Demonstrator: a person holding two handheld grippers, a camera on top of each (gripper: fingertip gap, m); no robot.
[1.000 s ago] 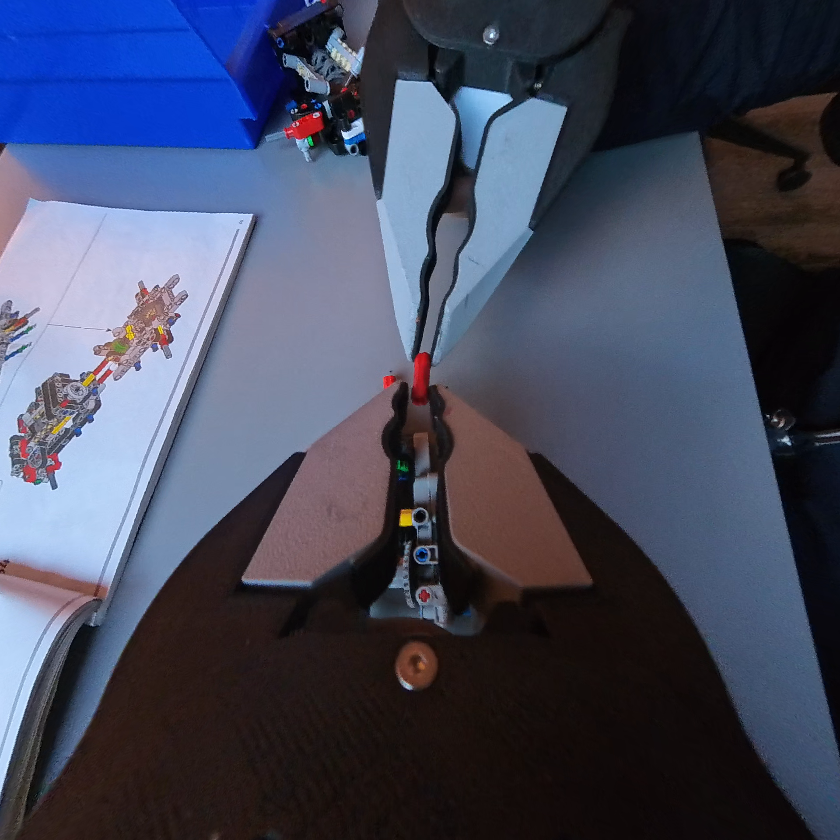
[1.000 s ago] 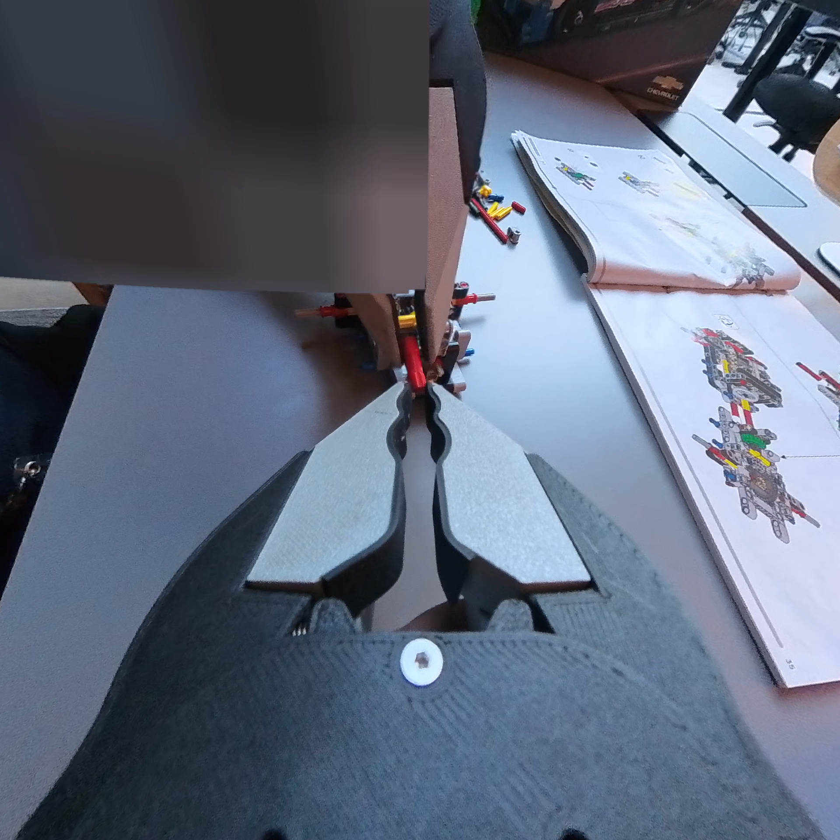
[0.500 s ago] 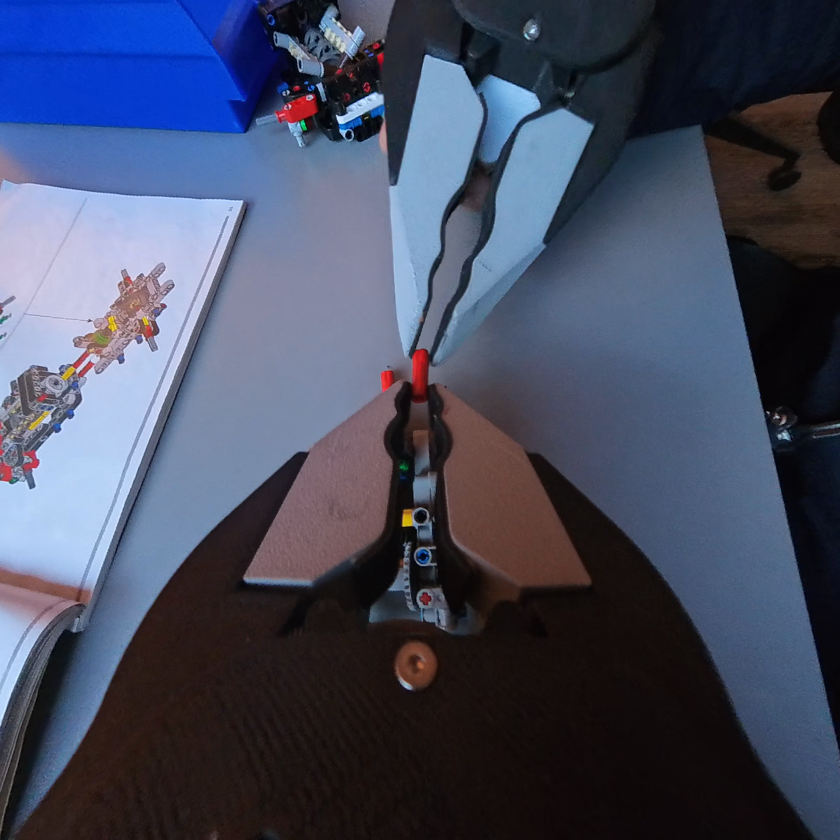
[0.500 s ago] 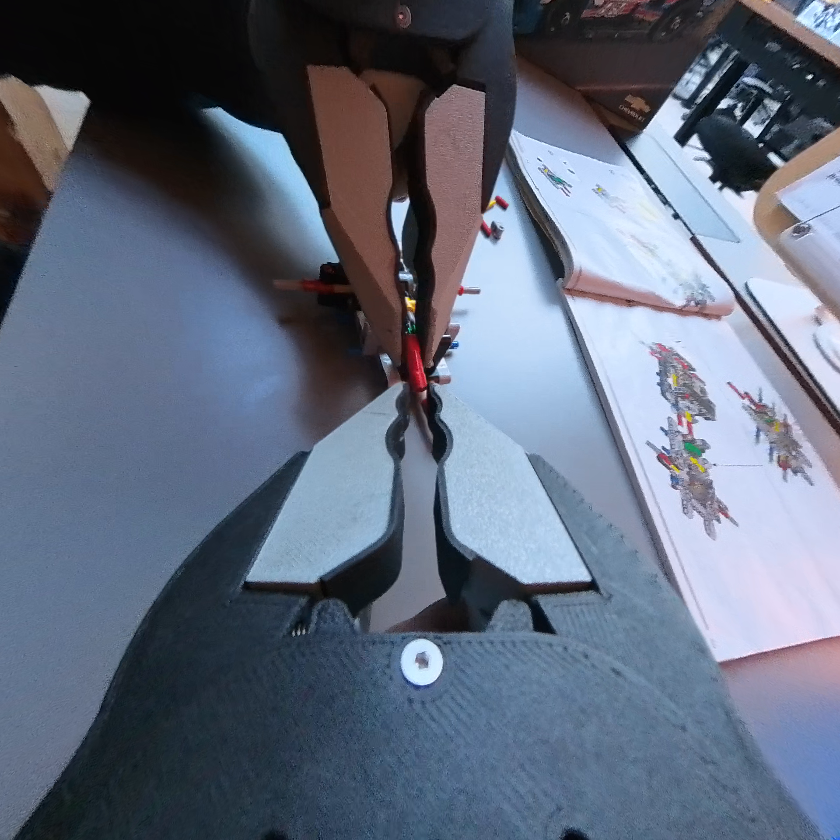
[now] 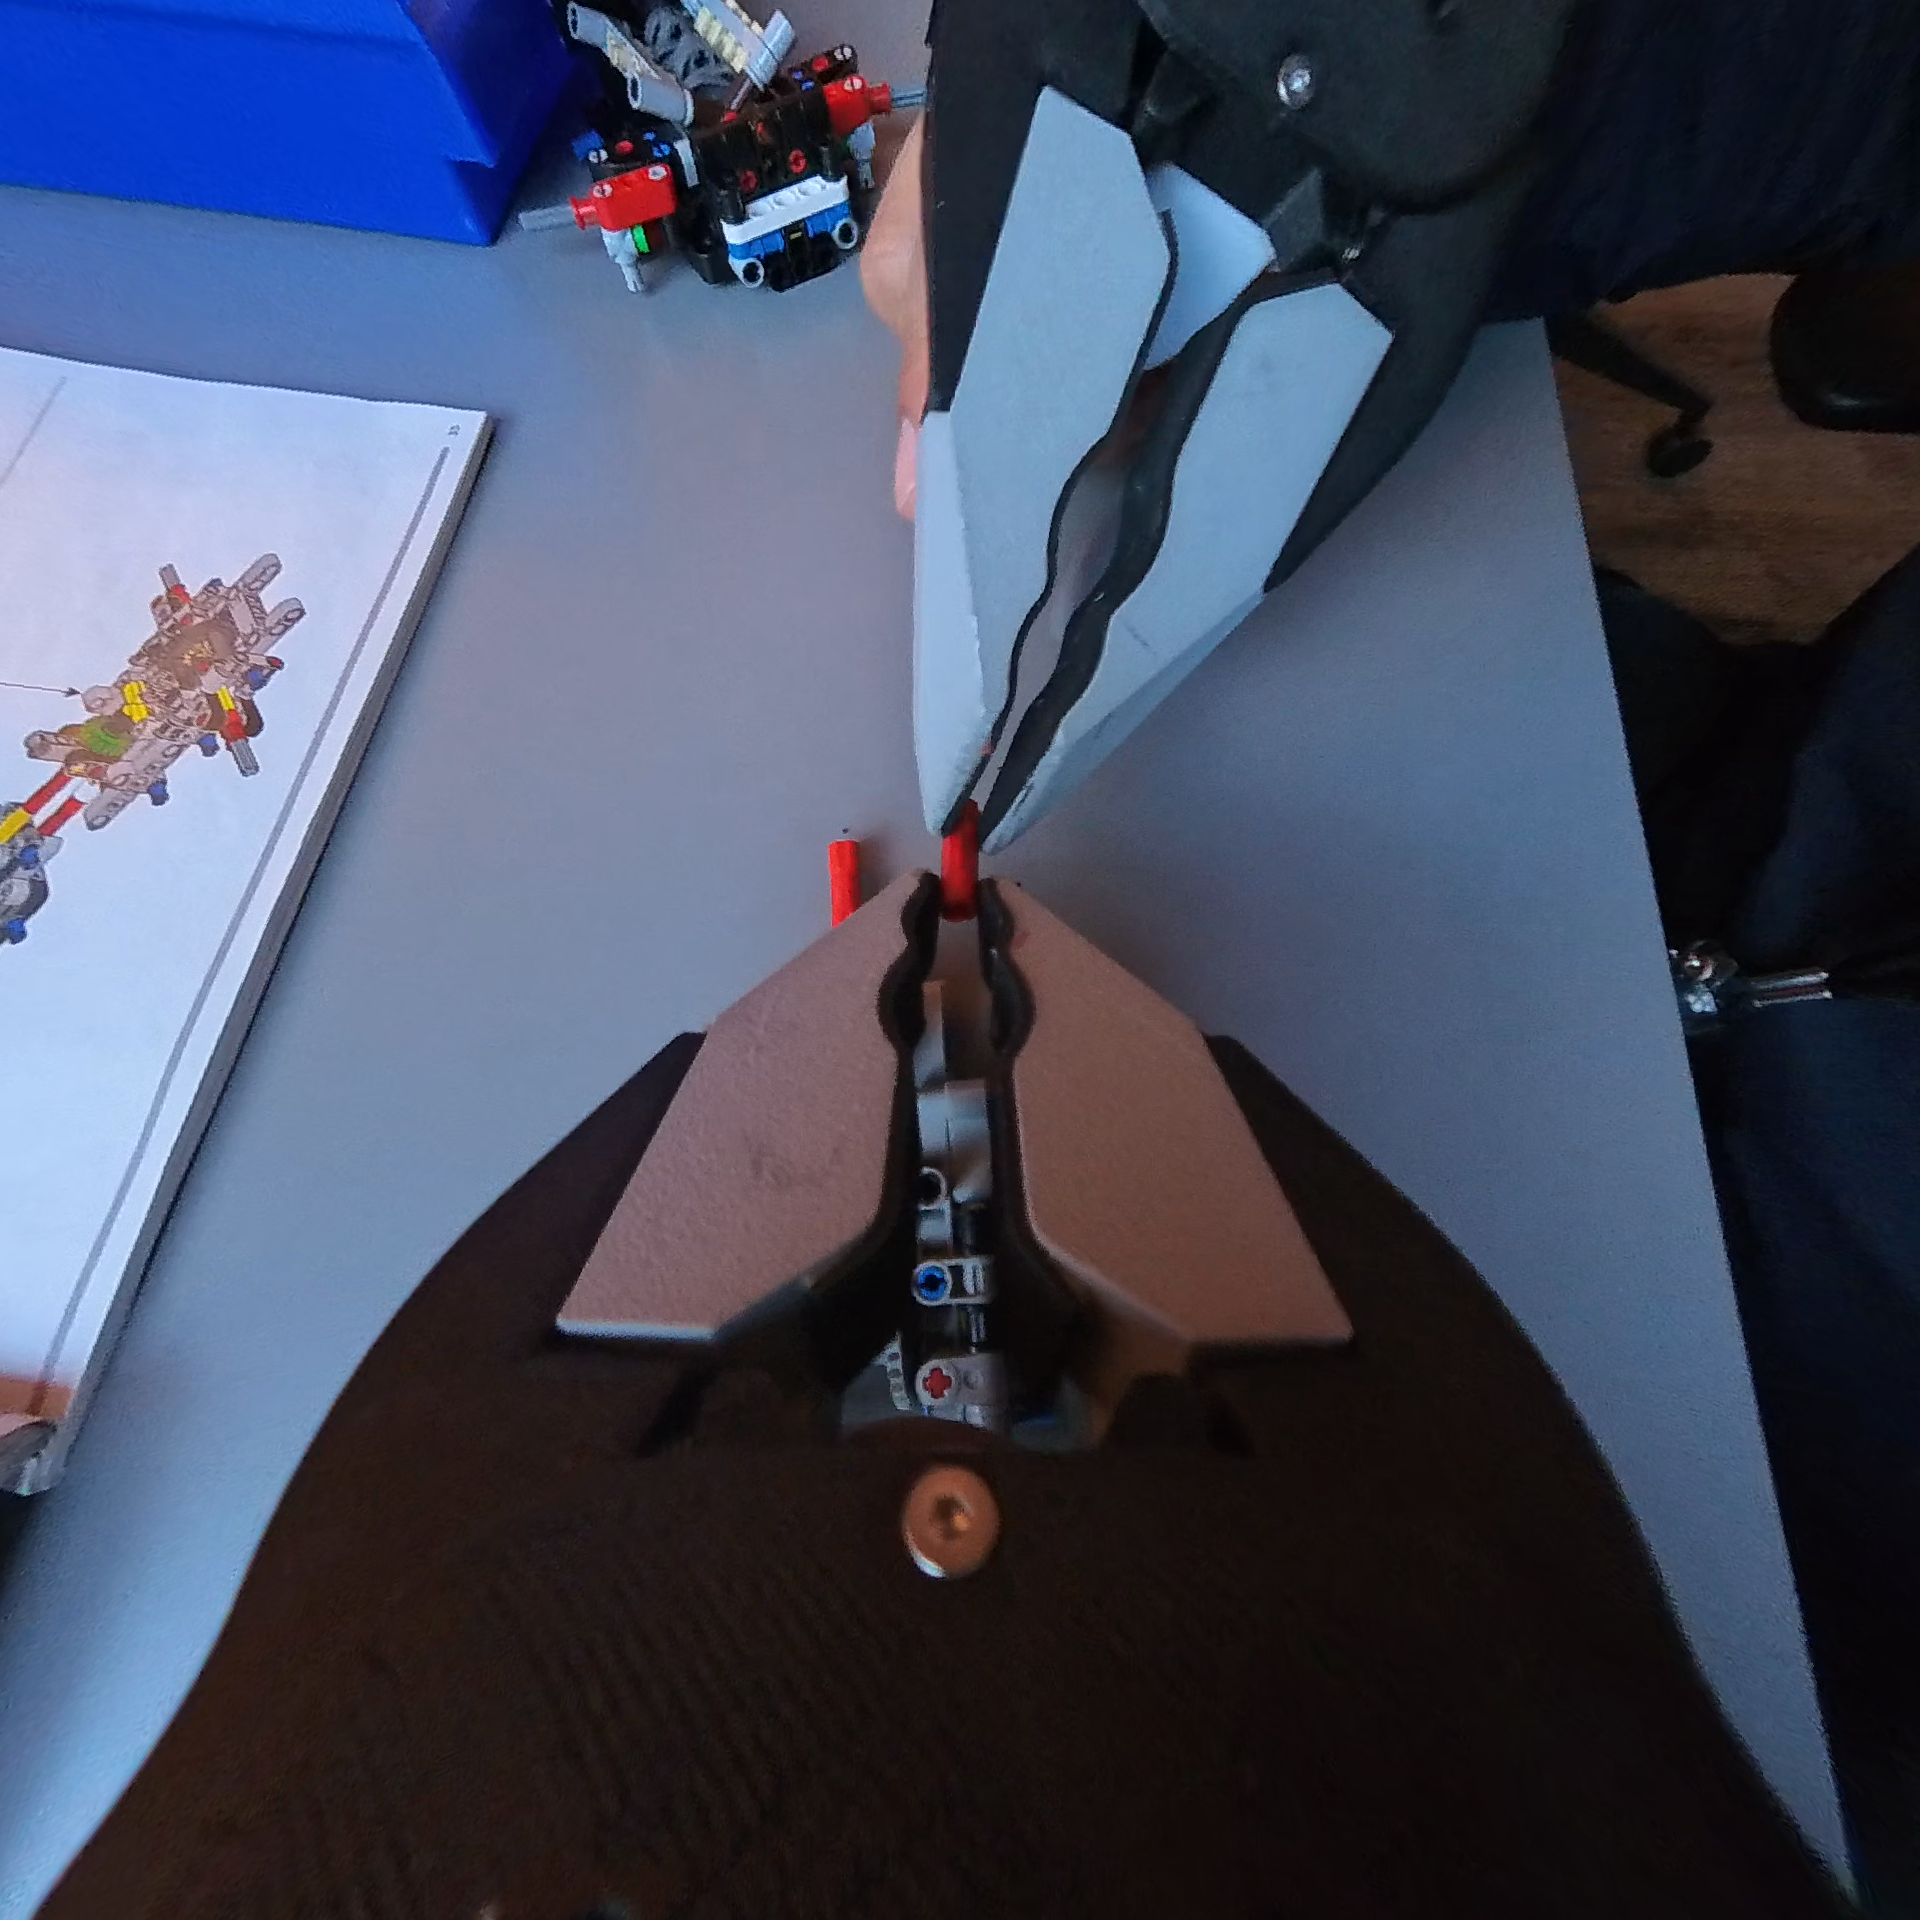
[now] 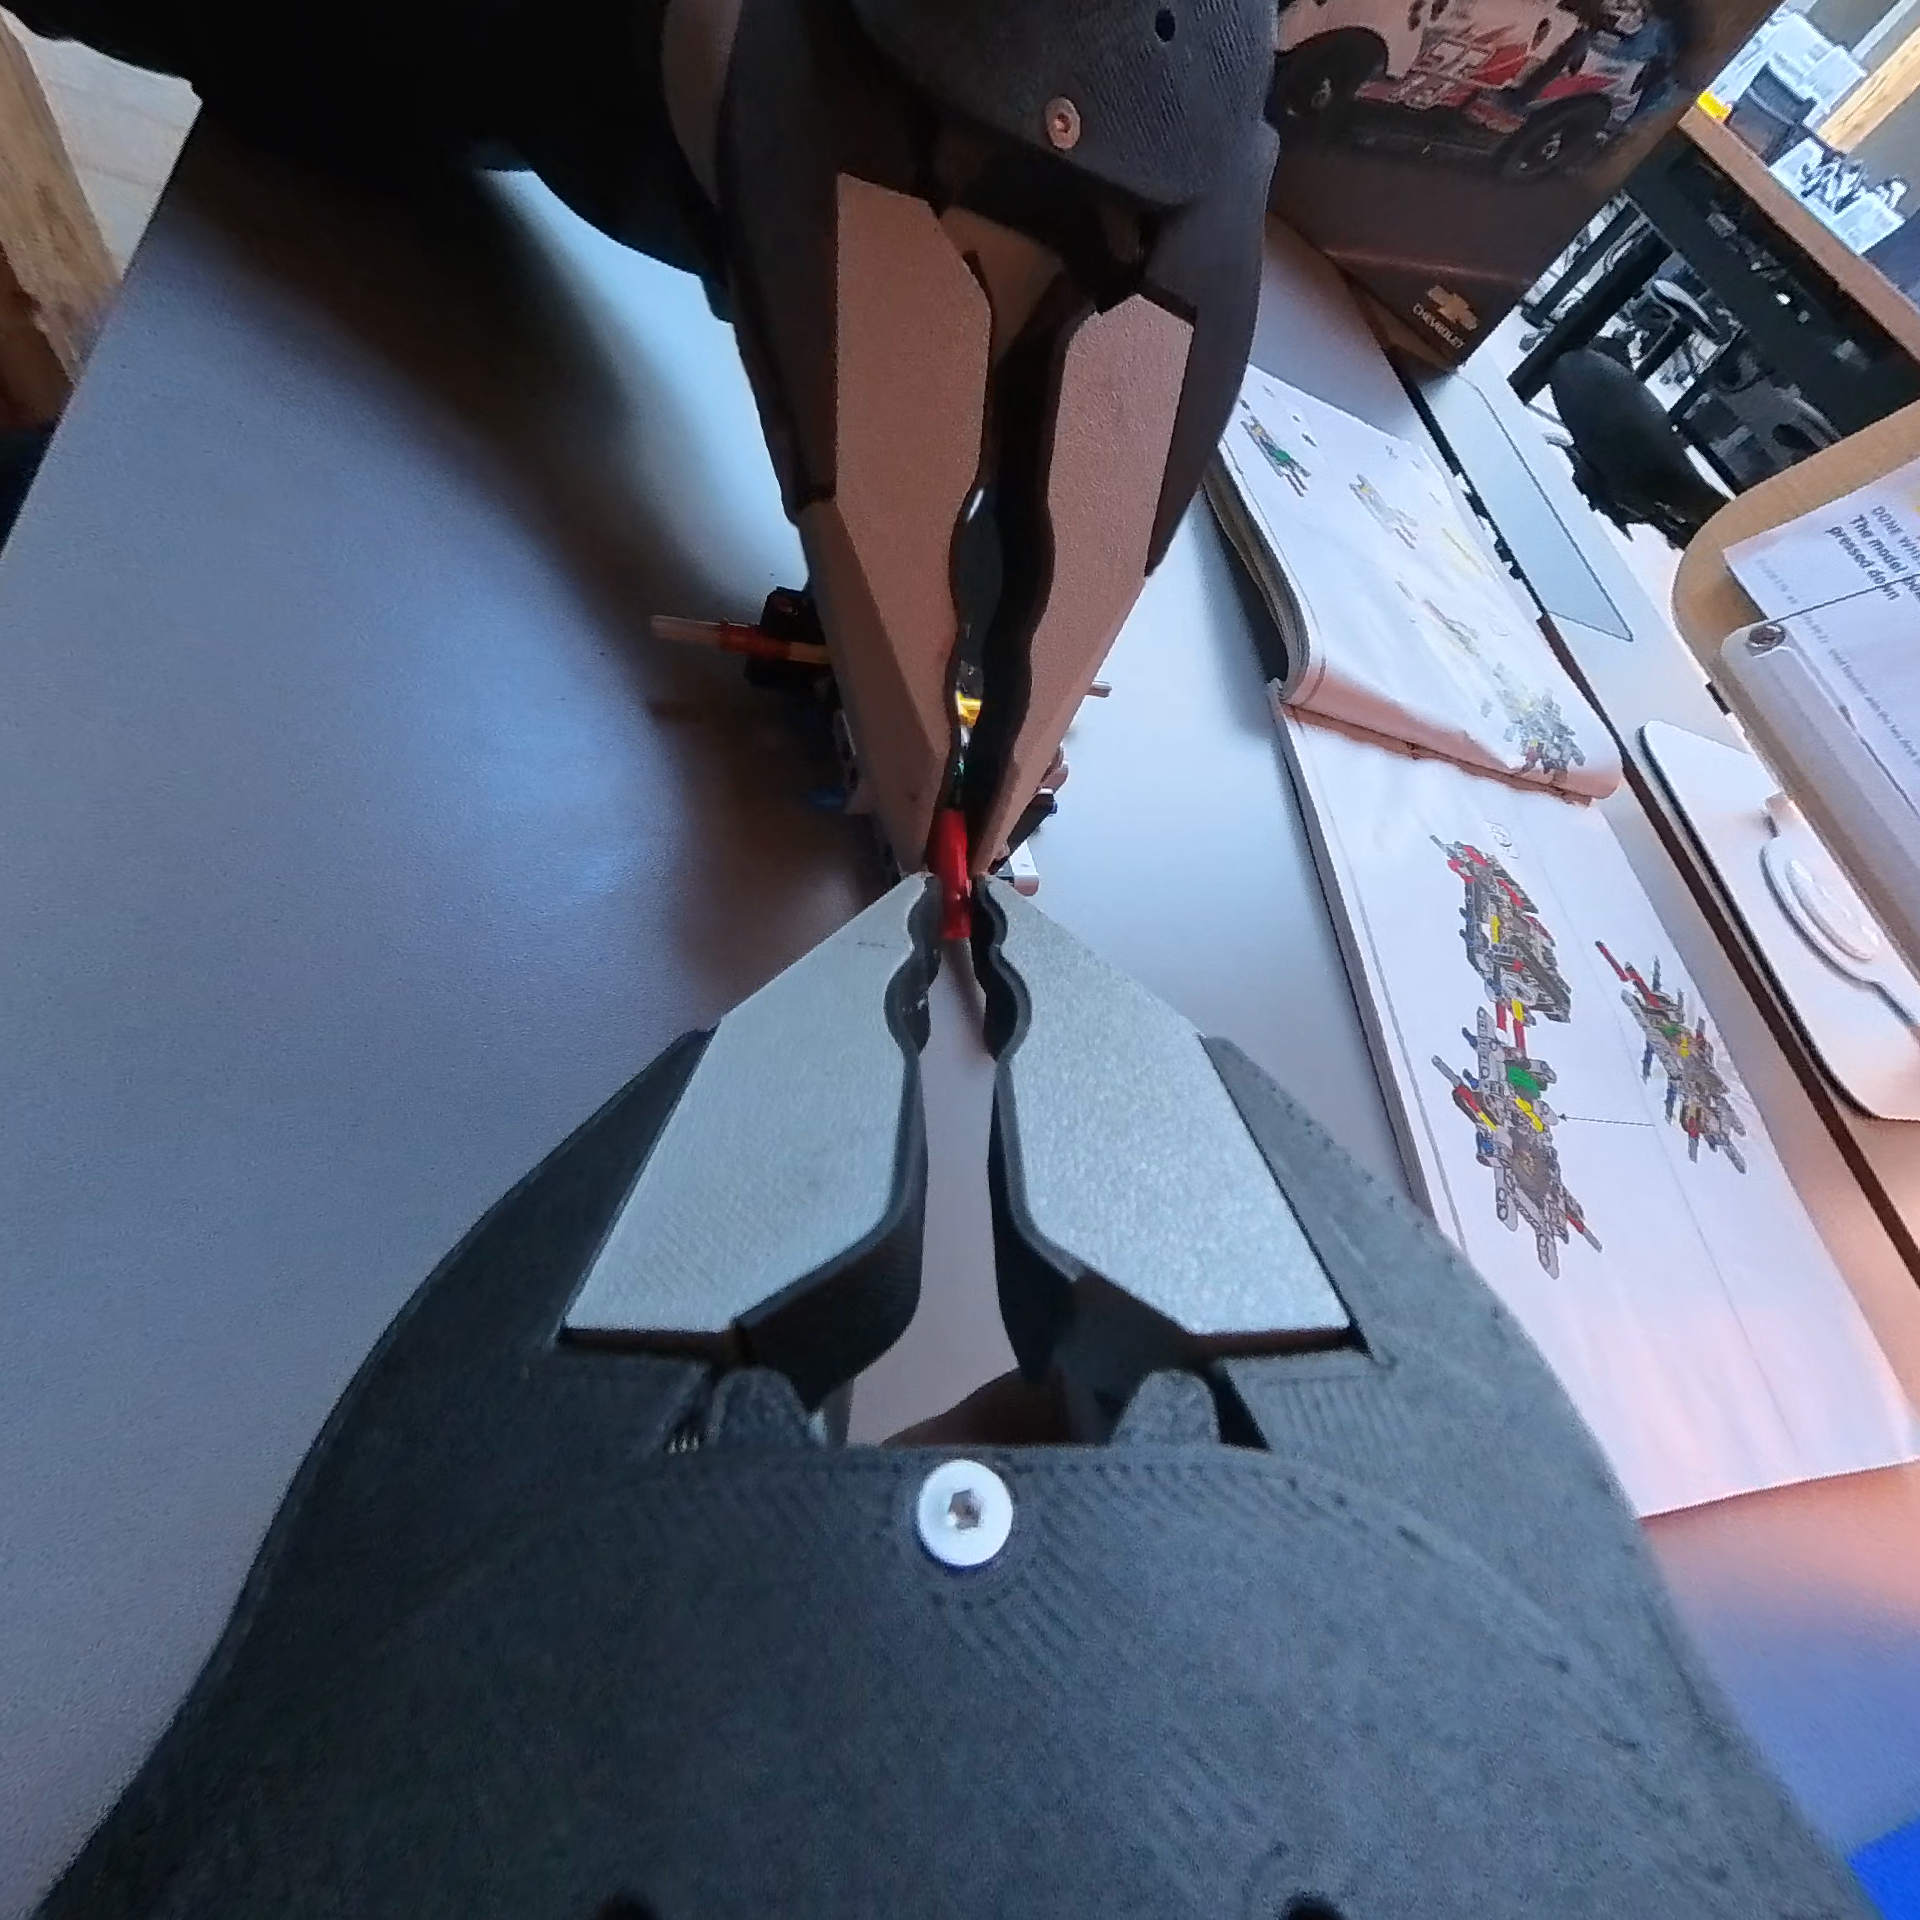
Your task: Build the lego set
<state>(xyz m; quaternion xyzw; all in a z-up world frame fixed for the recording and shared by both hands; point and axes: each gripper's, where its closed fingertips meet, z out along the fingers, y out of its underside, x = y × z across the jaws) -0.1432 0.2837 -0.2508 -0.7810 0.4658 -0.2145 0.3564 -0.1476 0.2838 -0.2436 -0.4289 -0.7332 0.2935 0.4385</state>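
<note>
Since a second ago the right tongs (image 5: 966, 826) have tilted further over in the left wrist view, their body now leaning toward the upper right, and the booklet (image 5: 208, 790) has slid toward the left edge of that view; the tip-to-tip meeting of the two tools has stayed.

Left tongs (image 5: 954, 902) are nearly shut on a grey brick assembly (image 5: 951, 1247) that lies lengthwise between the fingers, with a red pin (image 5: 958, 873) sticking out past the tips. The right tongs are closed on the far end of that same red pin (image 6: 951, 894), their pads pressed on it, so both tools meet nose to nose on it just above the grey counter (image 5: 623, 582).

Just left of the left tongs' tip a second red pin (image 5: 844, 878) shows, partly hidden behind the finger. The open booklet with coloured build drawings lies on the counter to the left. At the far edge stands a blue bin (image 5: 260, 94), and beside it a black, red and white brick model (image 5: 748, 197). In the right wrist view a box with a car picture (image 6: 1455, 125) stands beyond the booklet (image 6: 1558, 1039).
</note>
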